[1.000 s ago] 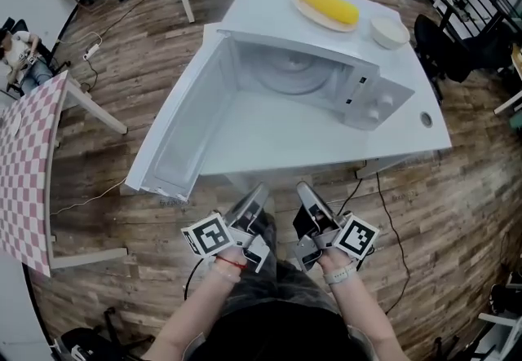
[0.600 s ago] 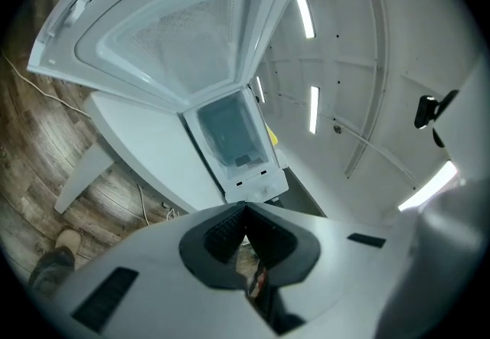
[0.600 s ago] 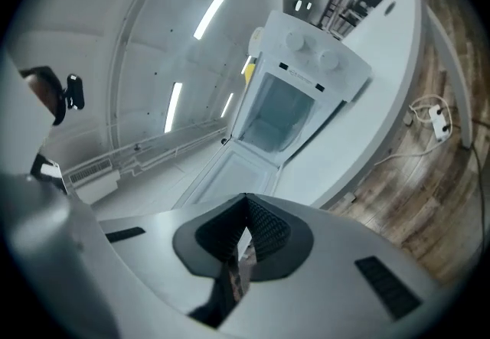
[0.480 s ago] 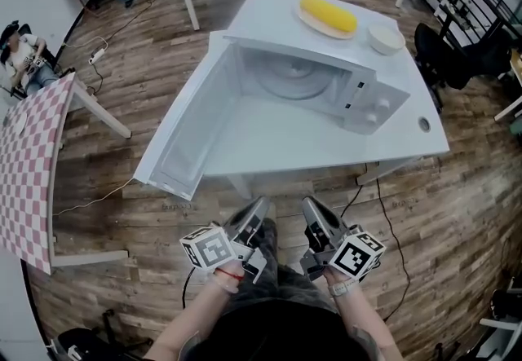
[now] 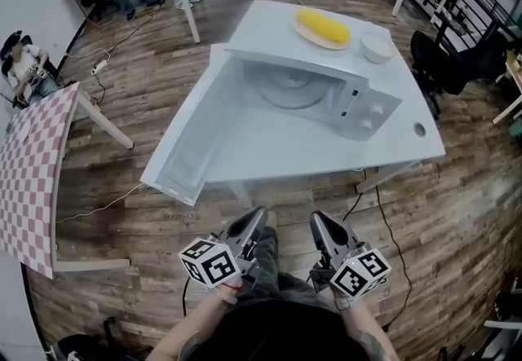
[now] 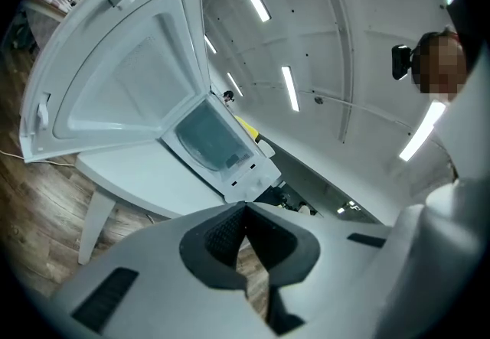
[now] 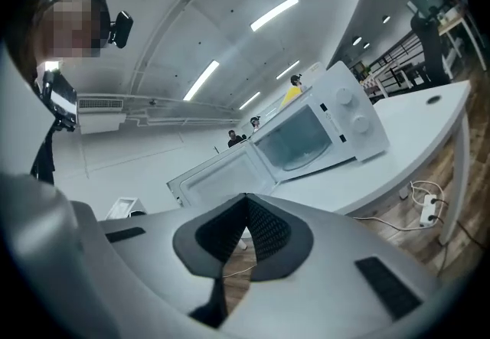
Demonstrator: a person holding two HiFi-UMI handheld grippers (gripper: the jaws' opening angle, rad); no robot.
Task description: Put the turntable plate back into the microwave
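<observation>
Both grippers hang low and close to the person's body, well short of the counter (image 5: 285,151), side by side with a gap between them. The left gripper (image 5: 259,212) has its jaws pressed together; its own view shows the dark ribbed pads meeting at the tips with nothing between them. The right gripper (image 5: 316,217) is the same, with its jaws together and nothing in its grasp. Each carries its marker cube at the near end, next to the person's wrists.

Straight ahead of the two grippers, across a strip of wooden floor (image 5: 457,213), stands the white counter with the microwave (image 5: 326,86) on it. The microwave's door (image 5: 192,135) is swung wide open and reaches out past the counter's near edge, ahead and to the left of the left gripper. The turntable plate (image 5: 289,86) lies inside the open cavity as a round clear disc on its floor, well away from both grippers. The control panel (image 5: 371,112) with its two knobs faces the right gripper's side.

Beyond the microwave, farther from the grippers, a yellow corn cob (image 5: 324,25) rests on a dish (image 5: 310,34), and a small white bowl (image 5: 377,47) sits just to its right. Far off to the left gripper's left is a table with a red-and-white checked cloth (image 5: 33,172). In both gripper views the open microwave shows above the meeting jaw tips.
</observation>
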